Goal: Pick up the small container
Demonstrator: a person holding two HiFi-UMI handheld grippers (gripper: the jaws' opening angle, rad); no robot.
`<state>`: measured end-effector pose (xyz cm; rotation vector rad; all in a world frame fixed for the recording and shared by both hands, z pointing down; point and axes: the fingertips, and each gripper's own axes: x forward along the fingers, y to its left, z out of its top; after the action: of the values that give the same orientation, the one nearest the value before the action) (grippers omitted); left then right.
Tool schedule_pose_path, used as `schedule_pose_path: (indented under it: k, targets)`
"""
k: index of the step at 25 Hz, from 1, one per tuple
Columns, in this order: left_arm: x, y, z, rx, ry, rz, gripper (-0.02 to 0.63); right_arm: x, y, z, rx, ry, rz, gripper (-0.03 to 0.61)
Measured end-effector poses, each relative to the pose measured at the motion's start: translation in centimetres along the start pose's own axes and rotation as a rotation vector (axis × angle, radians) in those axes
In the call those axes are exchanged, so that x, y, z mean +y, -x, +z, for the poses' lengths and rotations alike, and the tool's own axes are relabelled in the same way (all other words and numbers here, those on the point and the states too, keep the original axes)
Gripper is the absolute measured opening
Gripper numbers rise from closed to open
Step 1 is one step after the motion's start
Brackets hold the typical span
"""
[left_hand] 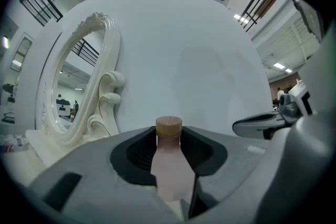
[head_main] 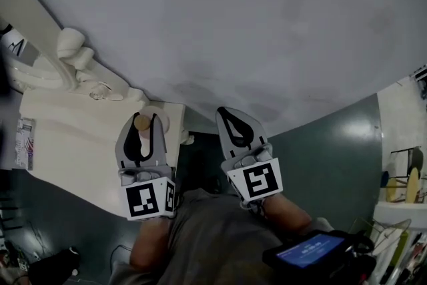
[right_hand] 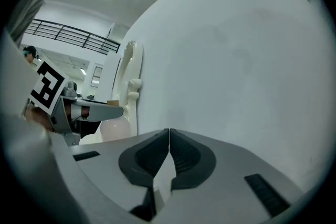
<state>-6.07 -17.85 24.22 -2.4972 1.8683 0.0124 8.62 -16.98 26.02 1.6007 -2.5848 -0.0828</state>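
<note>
A small pale pink bottle with a wooden cap (left_hand: 169, 157) stands upright between the jaws of my left gripper (left_hand: 169, 136), which is shut on it. In the head view that bottle (head_main: 143, 123) shows its cap at the tips of the left gripper (head_main: 145, 122), held up in front of the white wall. My right gripper (head_main: 229, 114) hangs beside it to the right, shut with nothing in it; its tips meet in the right gripper view (right_hand: 169, 131). From there the pink bottle (right_hand: 112, 131) is seen at the left, in the other gripper.
A cream dressing table (head_main: 73, 143) with an ornate oval mirror (left_hand: 79, 86) stands against the white wall at the left. A dark green floor lies below. A phone with a lit screen (head_main: 310, 251) sits by the person's waist. A white rack (head_main: 400, 190) stands at the far right.
</note>
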Motion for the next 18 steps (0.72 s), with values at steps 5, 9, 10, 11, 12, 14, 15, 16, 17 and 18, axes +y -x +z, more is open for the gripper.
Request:
schedule_pose_path:
  k: [5,9,10,11,12,14,15,16,17,18]
  targets:
    - [-0.8,0.5,0.8,-0.01,-0.006,-0.001,0.149,-0.5,0.9,0.9,-0.018,0.021,-0.01,0.014]
    - [-1.3,0.8,1.0,-0.011,-0.006,-0.004,0.149,-0.6,1.3,1.2,-0.028,0.02,-0.012,0.014]
    - [-1.4,0.8,1.0,-0.01,-0.007,-0.004,0.149,-0.6,1.4,1.2,-0.028,0.021,-0.011,0.014]
    - [-1.4,0.8,1.0,-0.009,-0.007,-0.004,0.149,-0.7,1.4,1.2,-0.029,0.025,-0.011,0.014]
    - [-1.4,0.8,0.9,-0.008,-0.007,-0.004,0.149,-0.7,1.5,1.2,-0.029,0.029,-0.011,0.012]
    - [-1.4,0.8,0.9,-0.006,-0.007,-0.003,0.149,-0.7,1.5,1.3,-0.032,0.034,-0.012,0.012]
    - [-1.4,0.8,0.9,-0.006,-0.007,-0.003,0.149,-0.7,1.5,1.3,-0.034,0.034,-0.011,0.012]
    - [-1.4,0.8,0.9,-0.007,-0.008,-0.003,0.149,-0.7,1.5,1.3,-0.035,0.033,-0.011,0.012]
    - [-1.5,0.8,0.9,-0.007,-0.009,-0.004,0.149,-0.8,1.5,1.3,-0.035,0.031,-0.011,0.012]
    - [-1.5,0.8,1.0,-0.008,-0.009,-0.004,0.149,-0.8,1.5,1.3,-0.035,0.029,-0.01,0.012]
